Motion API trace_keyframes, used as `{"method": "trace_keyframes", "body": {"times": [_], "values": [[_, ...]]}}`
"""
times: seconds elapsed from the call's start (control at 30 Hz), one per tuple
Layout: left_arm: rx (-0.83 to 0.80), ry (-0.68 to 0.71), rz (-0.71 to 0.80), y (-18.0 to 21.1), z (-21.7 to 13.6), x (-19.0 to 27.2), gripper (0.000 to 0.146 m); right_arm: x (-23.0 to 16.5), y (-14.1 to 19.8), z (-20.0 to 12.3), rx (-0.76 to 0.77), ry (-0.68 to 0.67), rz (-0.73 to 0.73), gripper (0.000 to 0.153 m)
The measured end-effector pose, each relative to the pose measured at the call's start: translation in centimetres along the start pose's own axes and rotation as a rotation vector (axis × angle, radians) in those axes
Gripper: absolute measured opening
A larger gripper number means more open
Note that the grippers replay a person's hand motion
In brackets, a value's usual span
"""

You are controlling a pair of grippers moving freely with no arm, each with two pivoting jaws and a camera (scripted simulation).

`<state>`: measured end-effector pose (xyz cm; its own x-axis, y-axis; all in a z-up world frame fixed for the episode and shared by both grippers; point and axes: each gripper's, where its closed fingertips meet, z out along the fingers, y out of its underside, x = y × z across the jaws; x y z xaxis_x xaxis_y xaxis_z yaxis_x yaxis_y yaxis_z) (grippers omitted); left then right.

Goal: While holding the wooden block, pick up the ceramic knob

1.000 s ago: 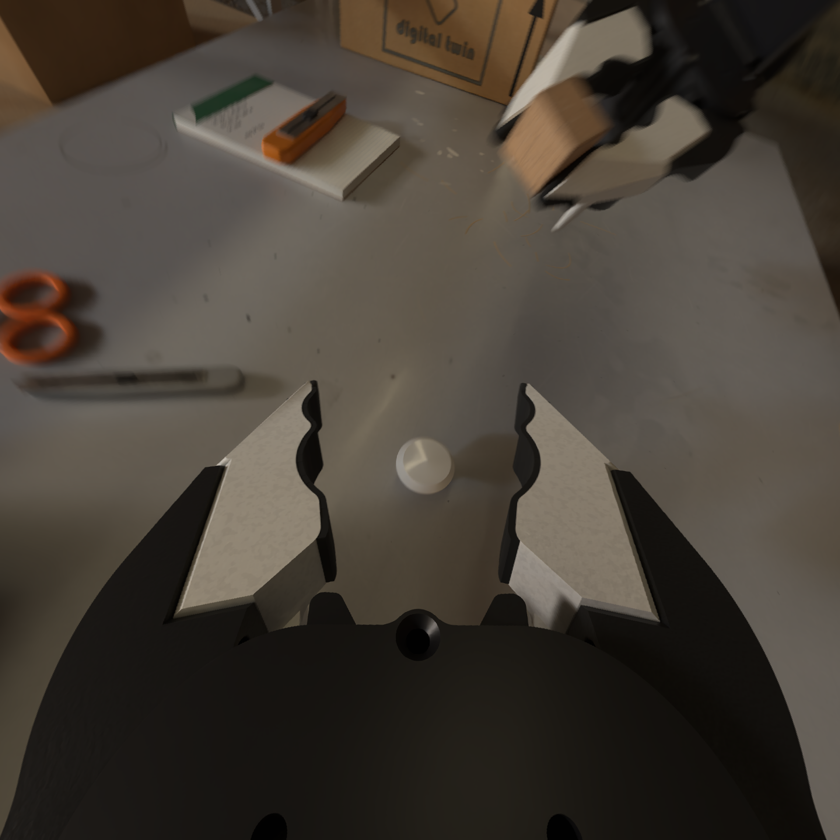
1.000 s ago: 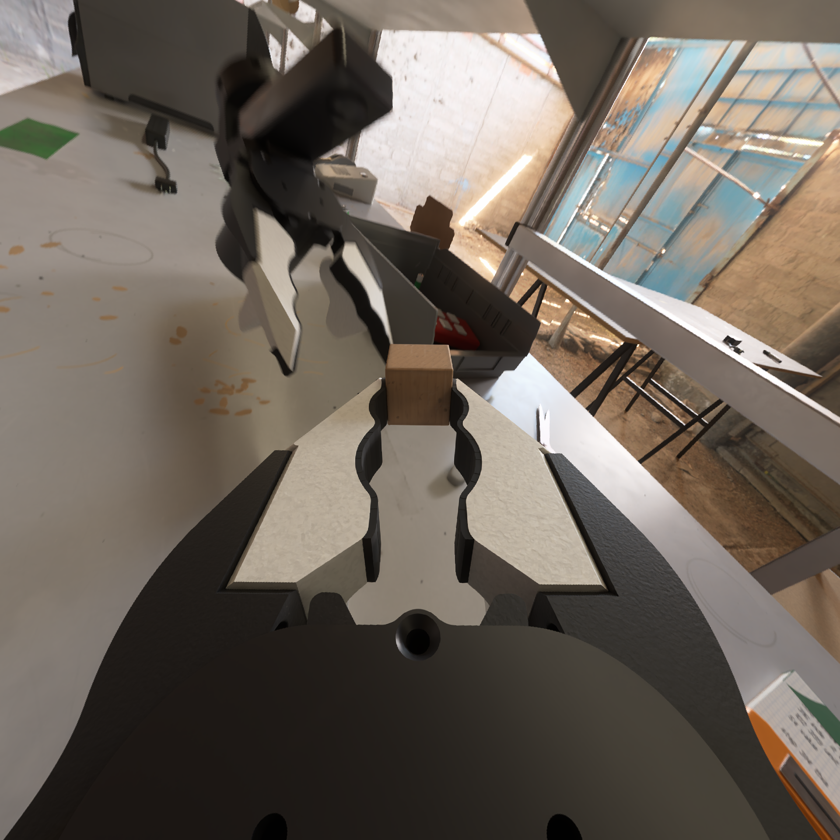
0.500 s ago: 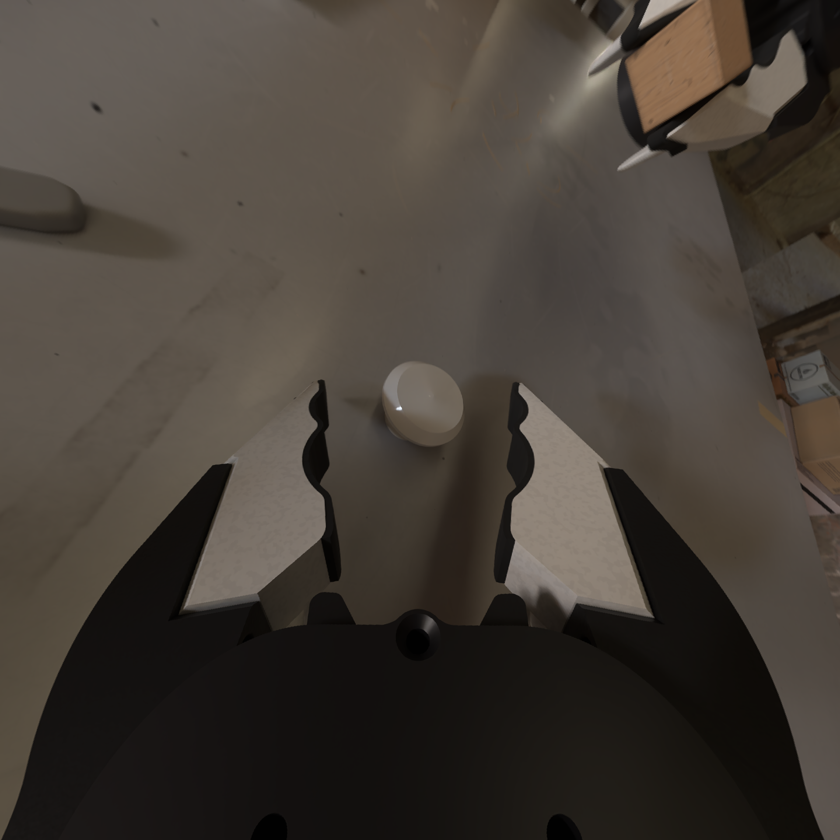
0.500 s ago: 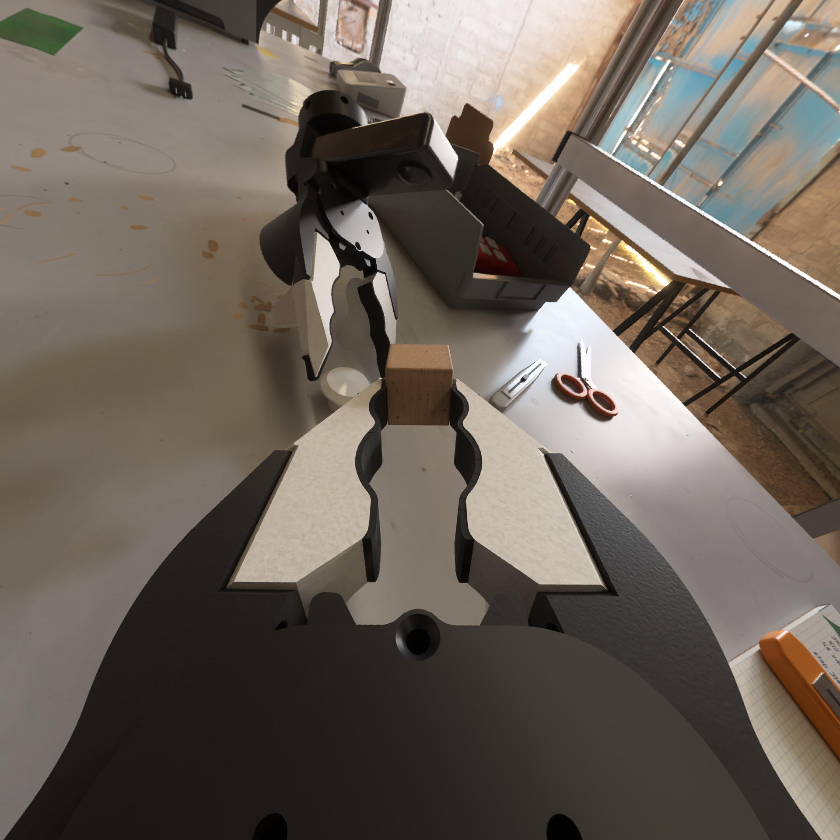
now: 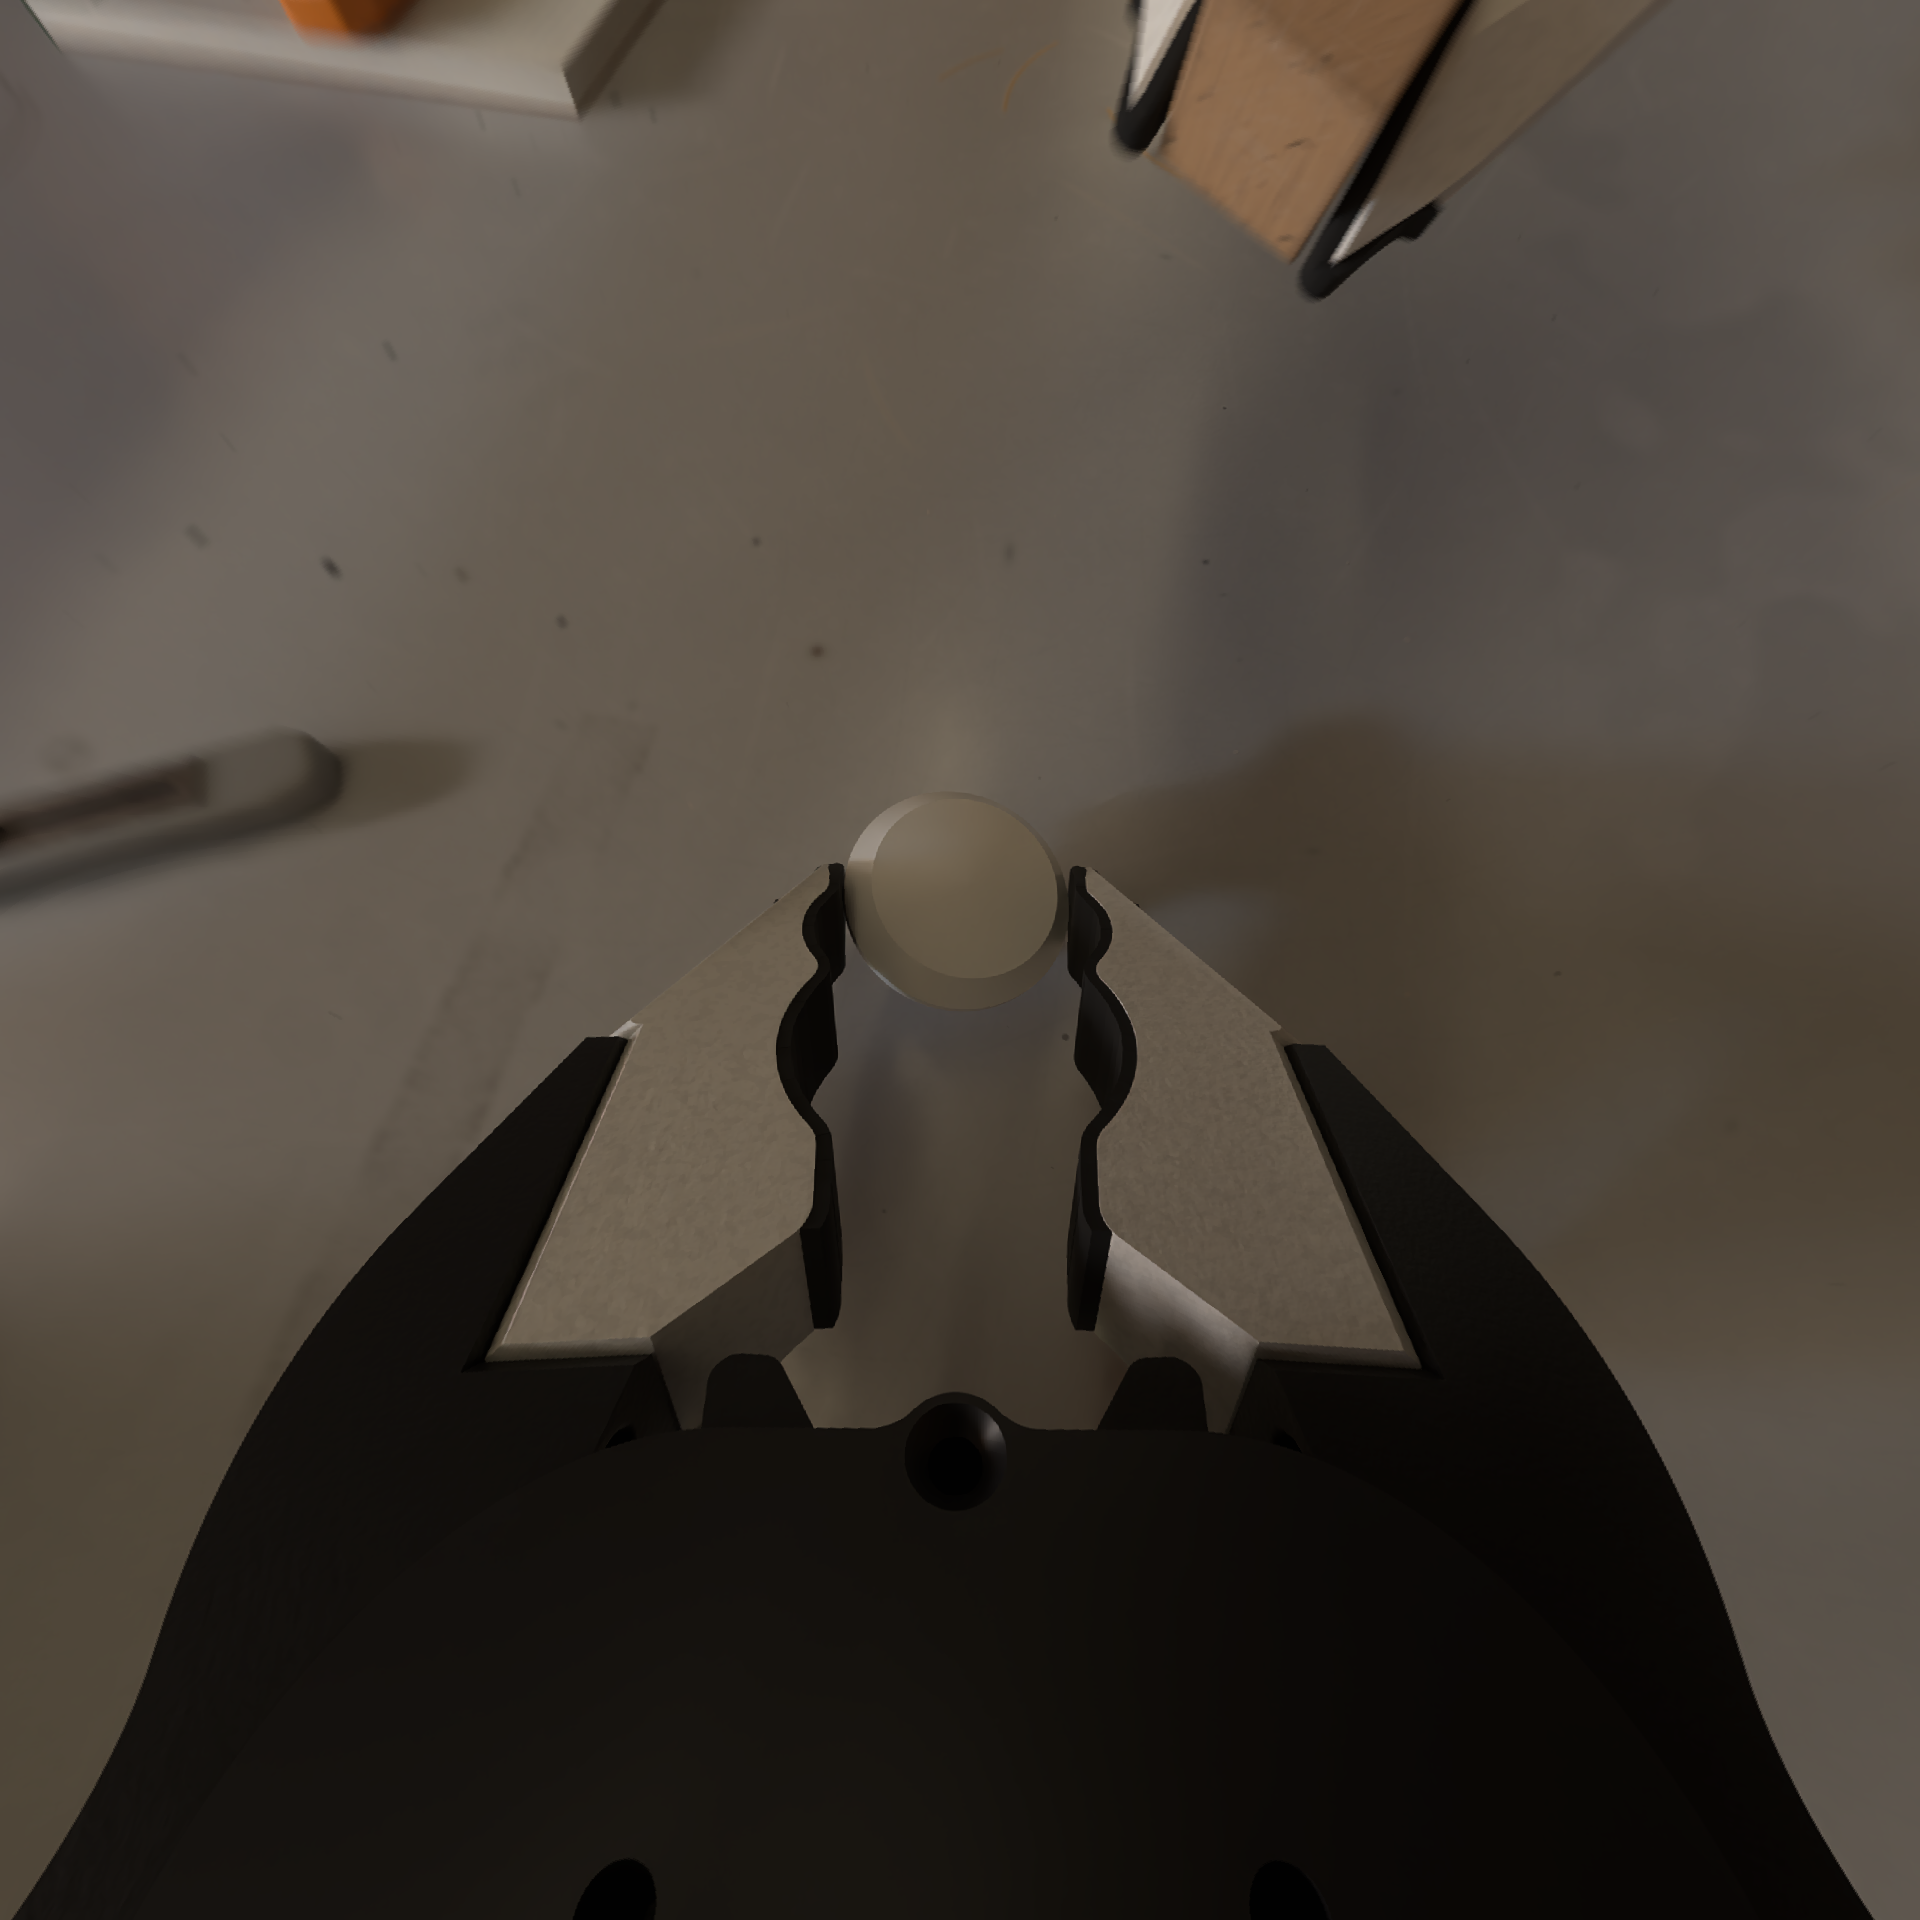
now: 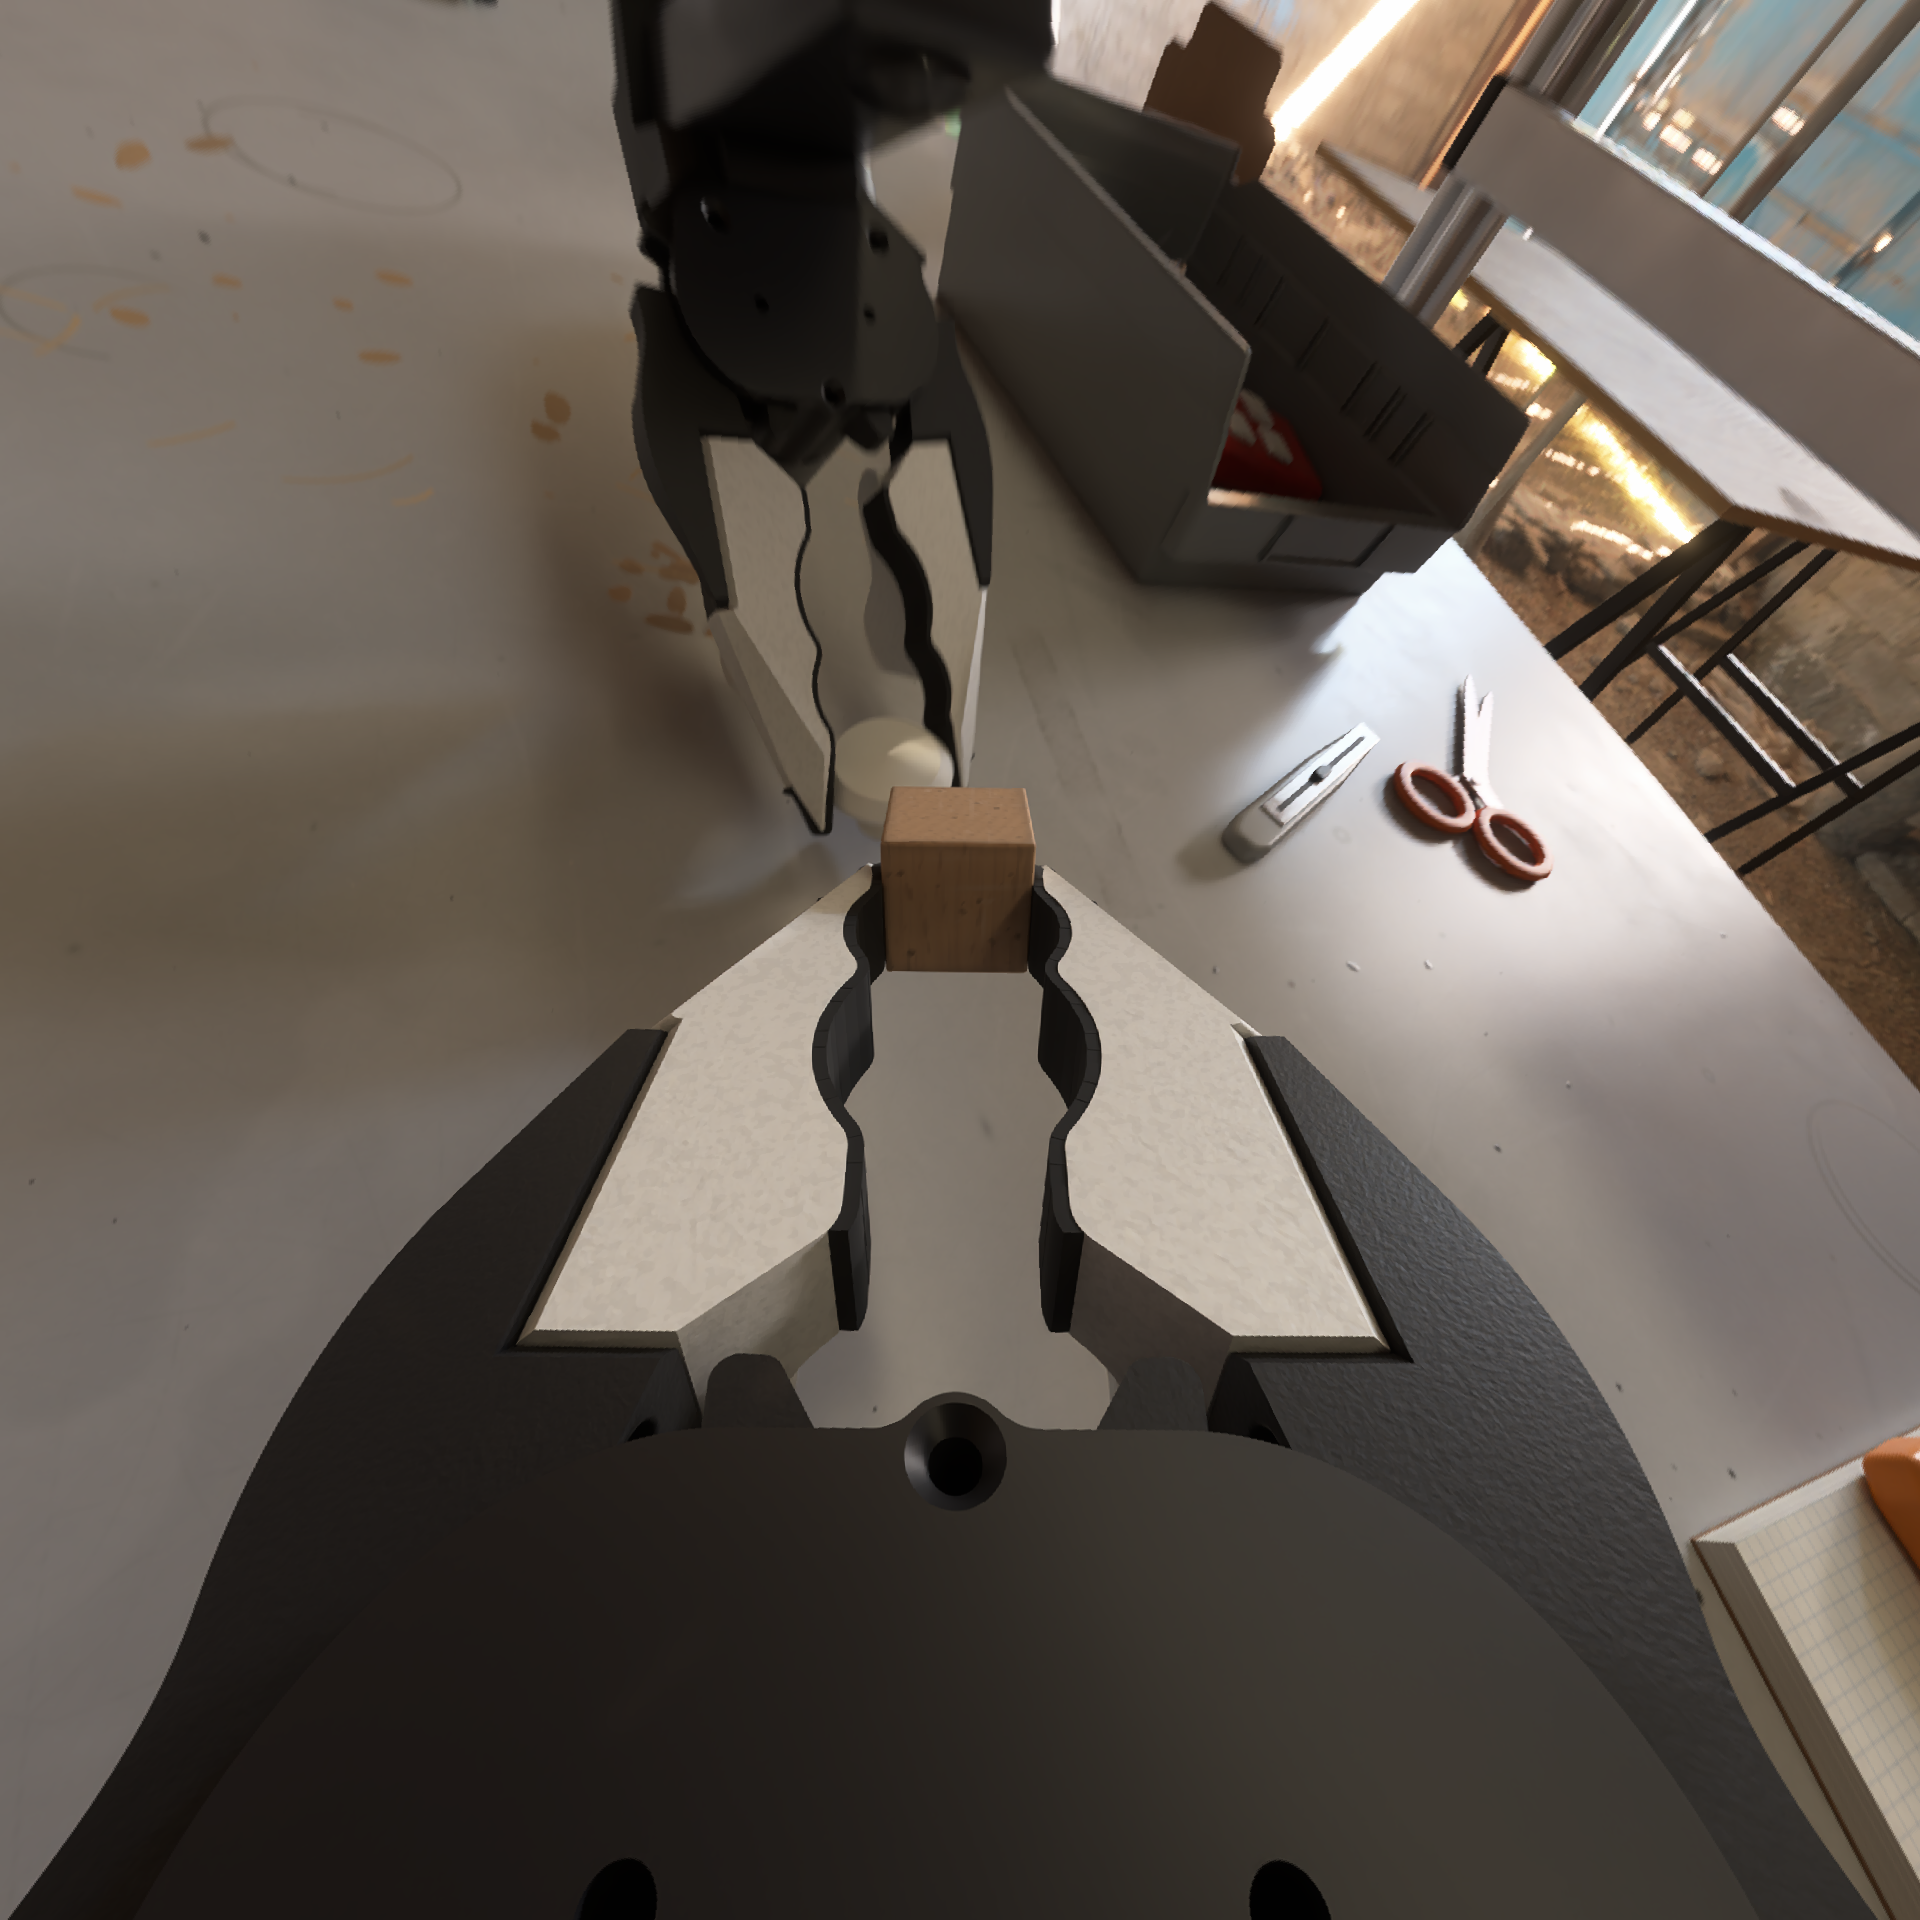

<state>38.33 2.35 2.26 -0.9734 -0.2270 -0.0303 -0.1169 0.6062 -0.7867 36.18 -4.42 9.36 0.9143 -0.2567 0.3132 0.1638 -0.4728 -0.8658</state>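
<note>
The white ceramic knob [image 5: 951,899] sits between the fingertips of my left gripper [image 5: 951,883], whose jaws touch it on both sides just above the grey table [image 5: 935,468]. My right gripper [image 6: 956,883] is shut on the wooden block [image 6: 958,894] and holds it in the air. In the right wrist view the left gripper [image 6: 891,795] points down with the knob [image 6: 883,764] at its tips, just beyond the block. In the left wrist view the block [image 5: 1299,114] shows at the top right. I cannot tell whether the knob is off the table.
A grey box cutter [image 6: 1299,795] and orange-handled scissors [image 6: 1465,810] lie to the right. A grey bin [image 6: 1195,364] stands behind the left gripper. A notepad [image 6: 1849,1662] with an orange tool [image 6: 1891,1496] lies at the near right.
My left gripper has moved forward around the knob and its jaws have closed onto it. The right gripper with the block has come closer to the left one.
</note>
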Motion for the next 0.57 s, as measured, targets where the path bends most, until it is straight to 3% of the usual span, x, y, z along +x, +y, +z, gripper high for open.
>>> {"method": "trace_keyframes", "body": {"times": [0.17, 0.57], "values": [[0.062, -0.096, 0.187, -1.3, -0.5, 0.4, 0.043, -0.8, 1.0, 0.1, -0.064, -0.010, -0.029, 0.026], [0.098, -0.126, 0.302, -1.7, -0.8, 0.6, 0.043, -0.3, 1.6, -0.1, -0.130, -0.015, -0.057, 0.026]]}}
